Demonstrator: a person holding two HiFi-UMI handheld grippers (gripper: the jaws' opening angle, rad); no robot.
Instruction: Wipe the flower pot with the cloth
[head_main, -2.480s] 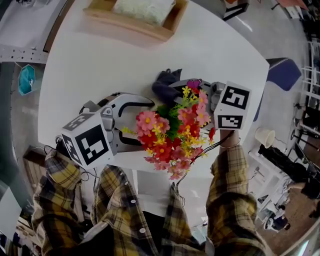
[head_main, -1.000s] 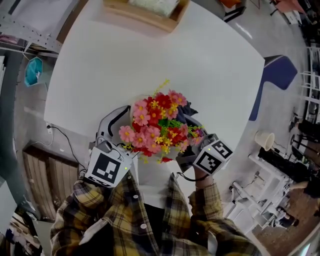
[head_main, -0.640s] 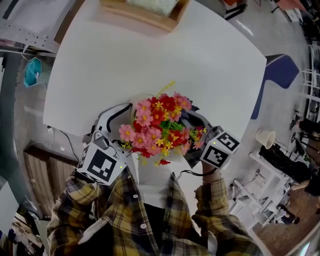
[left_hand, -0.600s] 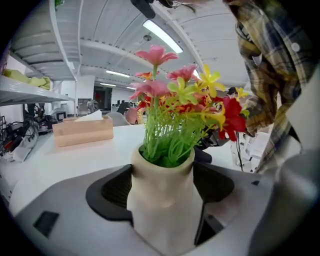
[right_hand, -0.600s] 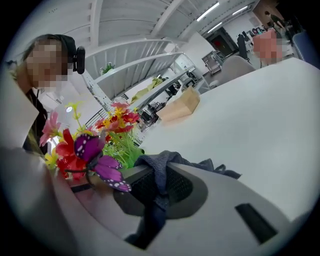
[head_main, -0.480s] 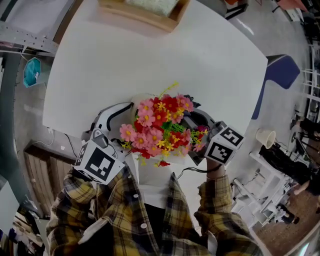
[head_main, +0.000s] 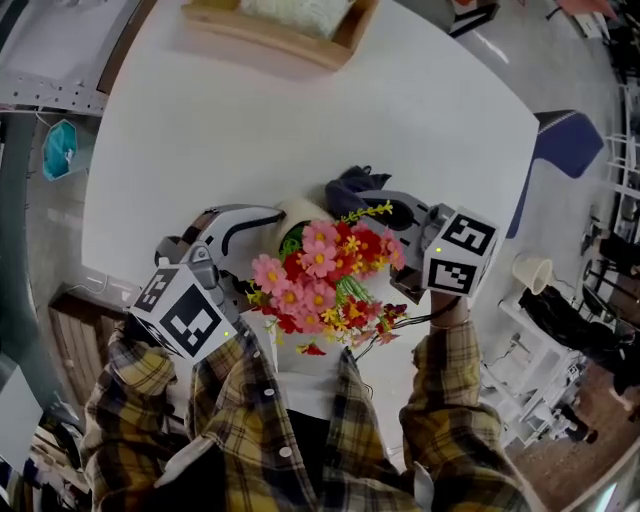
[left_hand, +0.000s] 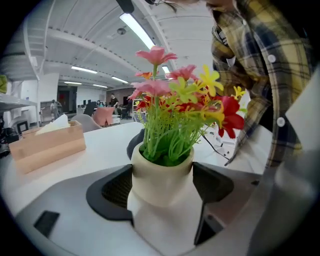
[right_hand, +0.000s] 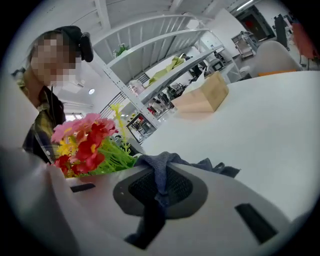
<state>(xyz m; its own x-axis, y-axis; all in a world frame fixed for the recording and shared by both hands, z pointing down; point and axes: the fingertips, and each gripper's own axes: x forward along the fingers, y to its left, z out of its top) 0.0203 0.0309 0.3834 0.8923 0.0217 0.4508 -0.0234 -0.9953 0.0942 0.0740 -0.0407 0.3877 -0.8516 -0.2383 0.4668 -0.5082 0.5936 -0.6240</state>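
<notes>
Jaws of the left gripper (left_hand: 162, 192) clamp either side of the cream ceramic flower pot (left_hand: 161, 172), which holds a bunch of pink, red and yellow artificial flowers (left_hand: 175, 100) on green stems. The right gripper (right_hand: 159, 197) has its jaws pressed together on a dark grey-blue cloth (right_hand: 167, 162), just beside the pot near the front edge of the white table (head_main: 300, 120). The cloth seems to touch the pot's far side, though blooms hide that. At the table's far edge sits a wooden box (head_main: 268, 42) with pale tissue in it.
</notes>
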